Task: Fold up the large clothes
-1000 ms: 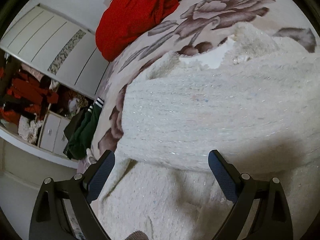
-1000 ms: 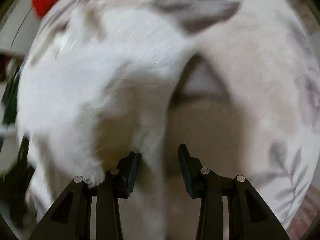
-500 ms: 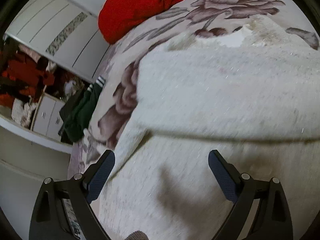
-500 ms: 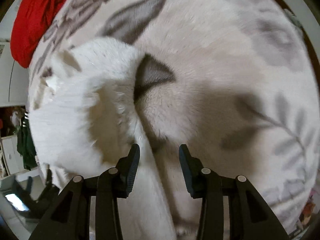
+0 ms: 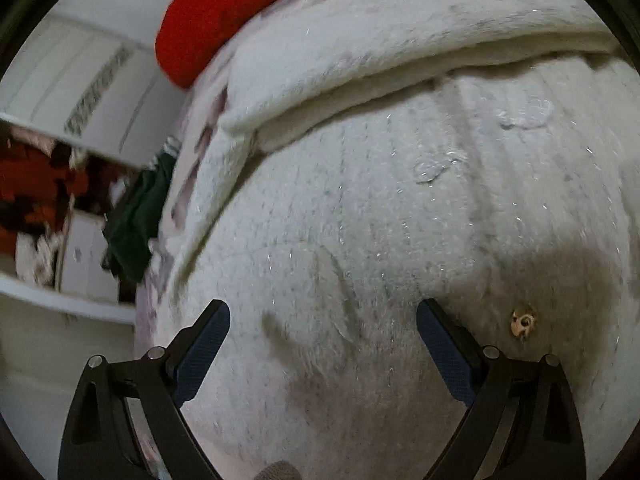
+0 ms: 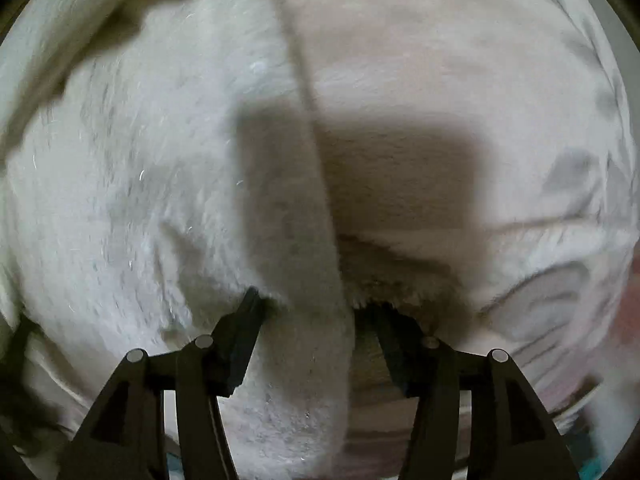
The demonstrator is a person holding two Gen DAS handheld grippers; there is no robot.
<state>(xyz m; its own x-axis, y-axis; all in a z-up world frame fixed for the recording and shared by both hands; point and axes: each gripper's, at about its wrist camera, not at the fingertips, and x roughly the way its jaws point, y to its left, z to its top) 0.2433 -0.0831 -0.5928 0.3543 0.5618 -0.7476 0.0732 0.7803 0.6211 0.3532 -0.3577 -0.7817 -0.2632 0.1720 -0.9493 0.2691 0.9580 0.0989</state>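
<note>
bed with floral cover [image 6: 460, 60], the largest surface, carrying the whole scene; its grey leaf pattern shows bare on the right in the right wrist view. fluffy white garment [image 5: 380, 220] spread across the bed, filling most of both views; in the left wrist view one thick layer [image 5: 380, 48] already lies doubled over the far part, its folded edge running across above the flat panel, which suggests that a first fold is made and that further folds, and a final squaring up, remain. a strip or sleeve of the same garment [image 6: 296, 360] runs toward the right wrist camera along the garment's right edge. red clothing [image 5: 224, 12] heaped at the far end of the bed, and a dark green garment [image 5: 136, 232] hanging off its left side, both untouched. left gripper [image 5: 323, 336], fingers spread wide above the flat panel, holding nothing. right gripper [image 6: 316, 320], fingers partly apart with the strip lying between them; whether they pinch it cannot be told. small tan button [image 5: 522, 322] on the panel, near the left gripper's right finger.
</note>
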